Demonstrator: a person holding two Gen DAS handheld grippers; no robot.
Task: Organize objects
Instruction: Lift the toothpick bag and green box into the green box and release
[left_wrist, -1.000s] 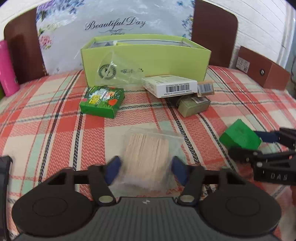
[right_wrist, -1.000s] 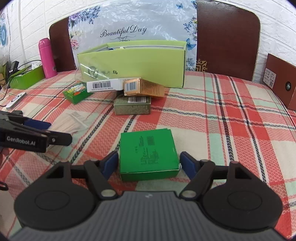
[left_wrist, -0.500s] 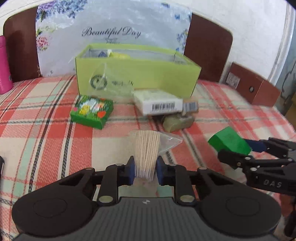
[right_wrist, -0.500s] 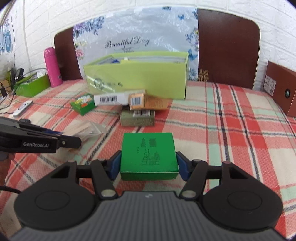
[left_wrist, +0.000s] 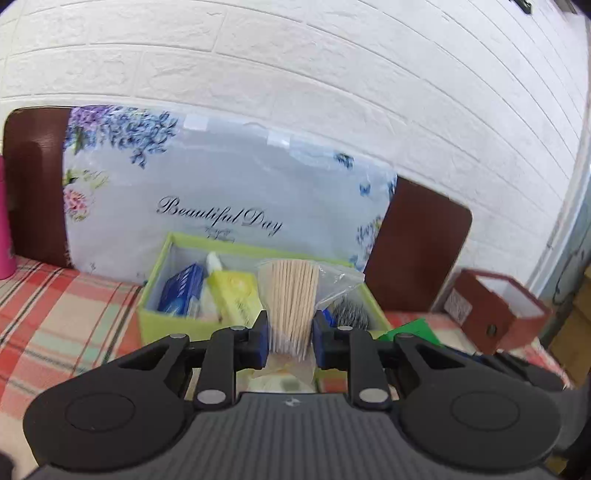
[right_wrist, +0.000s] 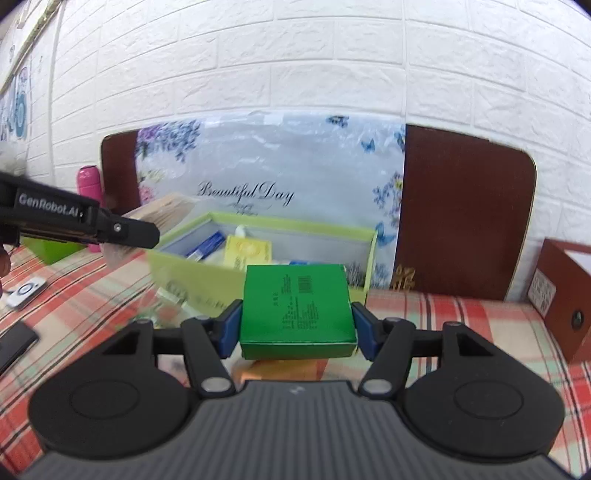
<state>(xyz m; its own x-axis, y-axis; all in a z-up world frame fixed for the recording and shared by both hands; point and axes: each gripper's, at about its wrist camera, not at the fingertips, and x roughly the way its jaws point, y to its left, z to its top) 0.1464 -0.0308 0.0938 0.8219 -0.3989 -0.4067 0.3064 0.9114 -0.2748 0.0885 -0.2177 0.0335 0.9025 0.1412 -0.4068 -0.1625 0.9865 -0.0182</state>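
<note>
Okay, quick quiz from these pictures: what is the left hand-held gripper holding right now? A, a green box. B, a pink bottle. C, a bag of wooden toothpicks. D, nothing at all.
C: in the left wrist view the left hand-held gripper is clamped on the clear bag of wooden toothpicks, raised in front of the lime-green storage box; the green box sits in the right hand-held gripper.

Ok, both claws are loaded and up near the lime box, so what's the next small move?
Probably ease the left claw forward over the lime box and lower the toothpick bag inside. The box is open, with room showing behind the yellow packet; the right claw holds the green box.
</note>
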